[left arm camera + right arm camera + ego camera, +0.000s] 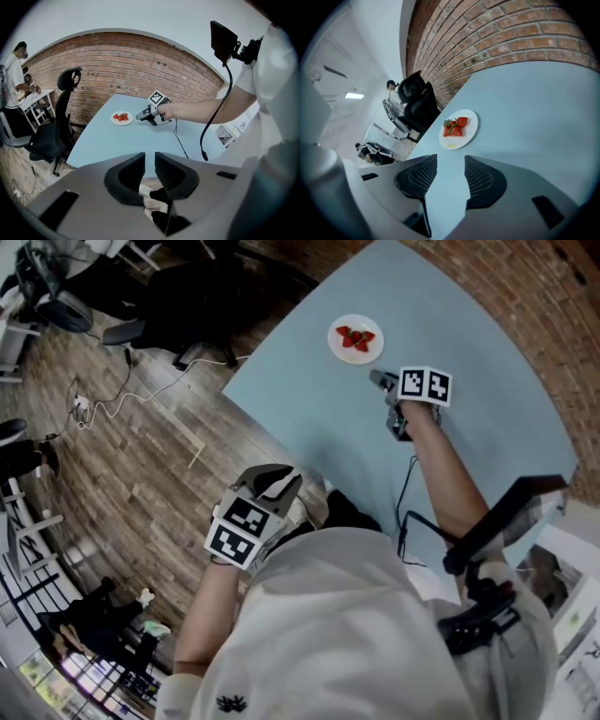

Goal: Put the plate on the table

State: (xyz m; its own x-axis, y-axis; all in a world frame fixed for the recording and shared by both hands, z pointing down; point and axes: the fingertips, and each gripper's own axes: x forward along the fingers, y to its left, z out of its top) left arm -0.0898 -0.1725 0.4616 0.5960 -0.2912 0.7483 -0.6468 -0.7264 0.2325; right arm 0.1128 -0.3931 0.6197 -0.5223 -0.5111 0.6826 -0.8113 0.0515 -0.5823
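Note:
A small white plate (355, 338) with cut strawberries on it rests on the light blue table (487, 390), towards its far side. My right gripper (378, 380) hovers just short of the plate, a little to its right, pointing at it. In the right gripper view that gripper (450, 164) is open with nothing between its fingers, and the plate (459, 130) lies just beyond the tips. My left gripper (281, 476) is held close to my body at the table's near edge. Its fingers (129, 176) stand a narrow gap apart around nothing. The left gripper view shows the plate (122, 117) and the right gripper (138, 115) far ahead.
A black office chair (61, 122) stands left of the table on the wooden floor (141, 456). A brick wall (131, 61) runs behind the table. A black cable (408, 484) trails from my right gripper across the table. A person (14, 70) stands at a white desk, far left.

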